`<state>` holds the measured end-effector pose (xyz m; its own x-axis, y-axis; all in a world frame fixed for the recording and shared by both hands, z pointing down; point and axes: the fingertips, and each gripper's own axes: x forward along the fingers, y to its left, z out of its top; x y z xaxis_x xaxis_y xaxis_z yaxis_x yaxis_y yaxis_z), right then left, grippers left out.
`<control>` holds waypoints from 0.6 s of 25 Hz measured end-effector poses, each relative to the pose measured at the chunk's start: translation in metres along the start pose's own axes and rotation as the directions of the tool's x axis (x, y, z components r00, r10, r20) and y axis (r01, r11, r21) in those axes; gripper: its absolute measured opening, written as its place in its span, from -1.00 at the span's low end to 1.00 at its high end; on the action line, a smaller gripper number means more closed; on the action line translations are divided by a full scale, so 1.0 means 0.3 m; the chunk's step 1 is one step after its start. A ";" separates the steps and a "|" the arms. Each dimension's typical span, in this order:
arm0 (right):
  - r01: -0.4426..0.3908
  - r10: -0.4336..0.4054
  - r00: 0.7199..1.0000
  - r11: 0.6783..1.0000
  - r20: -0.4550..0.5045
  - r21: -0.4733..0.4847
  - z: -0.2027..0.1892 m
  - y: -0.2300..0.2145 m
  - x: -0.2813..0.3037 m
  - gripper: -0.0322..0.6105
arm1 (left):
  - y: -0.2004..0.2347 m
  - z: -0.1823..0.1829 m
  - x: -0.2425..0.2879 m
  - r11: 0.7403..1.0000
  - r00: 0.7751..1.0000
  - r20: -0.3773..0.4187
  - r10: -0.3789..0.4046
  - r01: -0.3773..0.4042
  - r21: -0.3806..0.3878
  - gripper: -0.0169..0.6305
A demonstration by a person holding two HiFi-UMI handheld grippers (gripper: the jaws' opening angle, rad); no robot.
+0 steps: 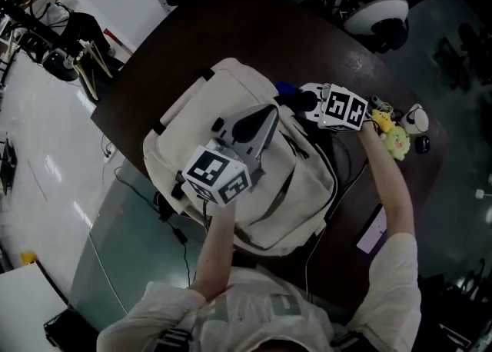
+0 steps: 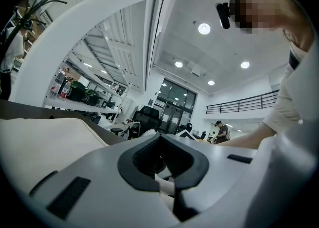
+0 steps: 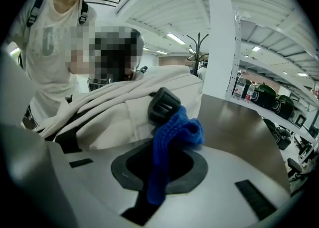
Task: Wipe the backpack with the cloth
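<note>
Dark brown wood made up the big table, in a wide room with white shelves and ceiling lights. On it lay the cream fabric backpack, flat, with its straps toward the near side. It filled most of the middle of the table.

On top of the bag rested the left gripper. Its jaws were together, and a small bit of pale fabric showed between them in the left gripper view. I think it had pinched the backpack to keep it from sliding while it got wiped.

At the far right edge of the bag sat the right gripper. Its jaws were clamped on the small blue knitted cloth, and the loose end puffed out past them. The cloth was right against the bag, next to a black plastic buckle, so it looked ready to rub there.

The buckle, the straps and the left gripper could all get in the way of the cloth. To the right, well apart from the bag, lay a yellow-green soft toy. A flat phone lay nearer, just beside the bag.
</note>
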<state>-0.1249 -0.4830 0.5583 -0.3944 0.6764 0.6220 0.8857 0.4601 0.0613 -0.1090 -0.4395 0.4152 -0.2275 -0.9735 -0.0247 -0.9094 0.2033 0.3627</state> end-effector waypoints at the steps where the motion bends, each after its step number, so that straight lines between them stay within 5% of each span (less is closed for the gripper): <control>1: 0.006 -0.006 1.000 1.000 0.001 0.001 -0.009 0.012 -0.009 -0.77 | 0.000 0.000 0.001 1.000 1.000 -0.001 0.000 0.000 0.000 -0.94; 15: 0.037 -0.034 0.998 0.996 -0.048 0.080 -0.139 0.245 -0.157 -0.77 | -0.004 -0.007 0.002 1.000 1.000 -0.014 0.001 -0.001 0.024 -0.94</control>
<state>-0.0311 -0.5052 0.5661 -0.4119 0.6323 0.6562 0.8480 0.5295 0.0221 -0.1073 -0.4405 0.4169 -0.2240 -0.9745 -0.0116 -0.9172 0.2068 0.3405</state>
